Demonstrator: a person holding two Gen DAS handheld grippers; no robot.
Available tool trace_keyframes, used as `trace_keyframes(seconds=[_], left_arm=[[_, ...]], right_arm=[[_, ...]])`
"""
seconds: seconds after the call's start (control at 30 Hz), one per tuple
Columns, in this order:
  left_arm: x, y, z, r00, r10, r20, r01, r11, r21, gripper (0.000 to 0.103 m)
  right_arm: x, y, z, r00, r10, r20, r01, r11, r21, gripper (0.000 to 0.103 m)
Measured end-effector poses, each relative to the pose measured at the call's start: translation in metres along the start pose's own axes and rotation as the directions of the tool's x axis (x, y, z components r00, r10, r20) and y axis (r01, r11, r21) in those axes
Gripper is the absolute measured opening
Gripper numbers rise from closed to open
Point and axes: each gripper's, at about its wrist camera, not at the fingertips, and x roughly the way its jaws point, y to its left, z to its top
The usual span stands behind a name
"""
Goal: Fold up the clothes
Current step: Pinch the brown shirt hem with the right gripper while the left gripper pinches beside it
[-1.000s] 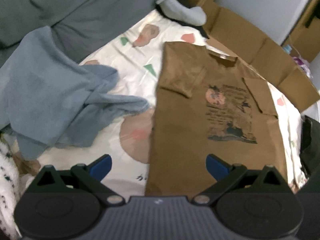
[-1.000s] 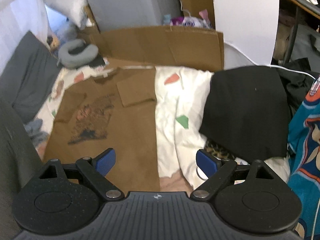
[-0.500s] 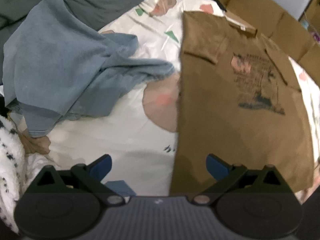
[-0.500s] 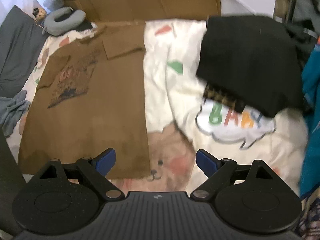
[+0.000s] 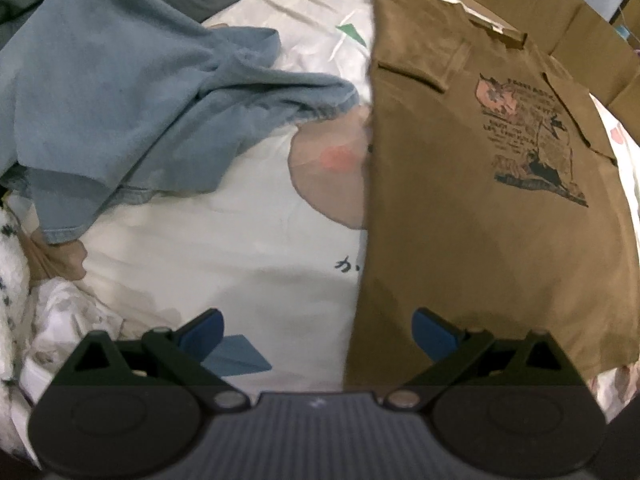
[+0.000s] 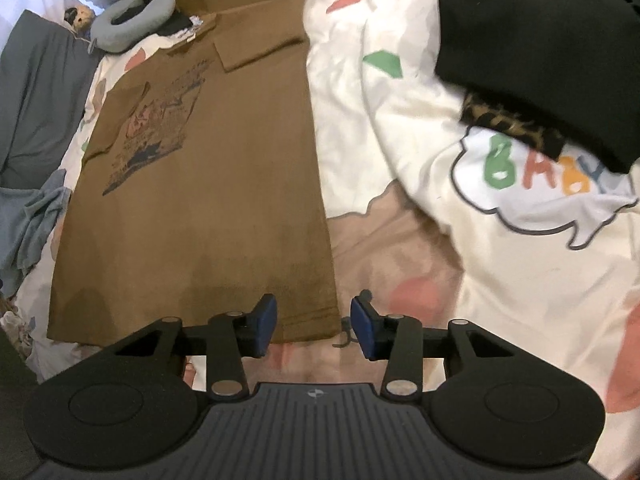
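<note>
A brown T-shirt (image 5: pixel 472 216) with a dark chest print lies flat on the bedsheet, both sleeves folded in. My left gripper (image 5: pixel 318 332) hangs wide open just above the hem's near left corner, and the shirt's left edge runs between the fingers. The same brown T-shirt (image 6: pixel 208 184) fills the left half of the right wrist view. My right gripper (image 6: pixel 314 320) is low at the hem's near right corner. Its jaws are partly narrowed, with the corner in the gap between them and space on both sides.
A crumpled blue-grey garment (image 5: pixel 120 104) lies left of the shirt. A folded black garment (image 6: pixel 540 48) sits on a leopard-print item at the right. A grey neck pillow (image 6: pixel 132 16) and cardboard (image 5: pixel 580 36) lie beyond the collar. The printed bedsheet (image 6: pixel 400 128) shows between them.
Both grippers have dropped toward the shirt's near hem corners. The right gripper's jaws have narrowed from wide open around the right corner. The left jaws stay wide.
</note>
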Motion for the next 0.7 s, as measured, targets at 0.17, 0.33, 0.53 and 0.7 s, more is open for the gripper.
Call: trace_keyframes(seconds=[0.17,0.33,0.53,0.7], left_arm=[[0.006,-0.001,-0.009,1.0,-0.004,-0.02,0.005,1.0,0.002,0.101],[0.011,0.003,-0.013,1.0,0.003,-0.031,-0.003,1.0,-0.005,0.101],[0.017,0.008,-0.017,0.999,0.01,-0.043,-0.011,1.0,-0.024,0.101],[0.021,0.01,-0.018,0.999,0.008,-0.049,-0.01,0.999,-0.031,0.101]], right_arm=[[0.024,-0.006,-0.001,1.0,0.004,-0.03,-0.004,1.0,0.007,0.036],[0.03,-0.013,0.002,1.0,0.013,-0.023,-0.013,0.999,0.03,0.034],[0.024,-0.025,0.008,1.0,0.021,0.004,-0.022,0.998,0.055,0.027],[0.03,-0.031,0.005,1.0,0.0,-0.019,0.002,0.998,0.056,0.023]])
